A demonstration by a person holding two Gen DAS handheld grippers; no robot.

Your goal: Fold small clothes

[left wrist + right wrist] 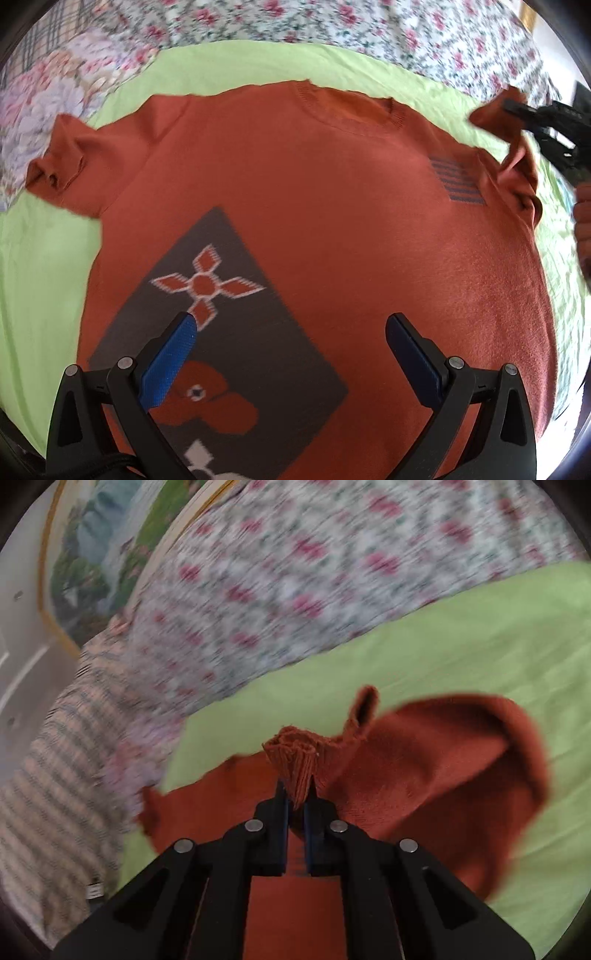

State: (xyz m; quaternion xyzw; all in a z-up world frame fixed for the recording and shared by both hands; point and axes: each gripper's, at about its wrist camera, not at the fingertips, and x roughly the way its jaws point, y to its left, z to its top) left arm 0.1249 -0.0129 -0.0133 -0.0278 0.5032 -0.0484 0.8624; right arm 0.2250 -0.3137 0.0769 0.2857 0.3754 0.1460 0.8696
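The rust T-shirt (314,206) lay flat on the green sheet (44,258), collar away from the person; the right gripper (295,797) pinched its right sleeve (295,753), lifted, while the left gripper (291,332) hovered spread over the chest, so the fold would run leftward across the body

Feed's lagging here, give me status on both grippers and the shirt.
Left gripper open, above orange shirt. Right gripper shut on sleeve, lifted. Shirt face up on green sheet. Nothing in the way.
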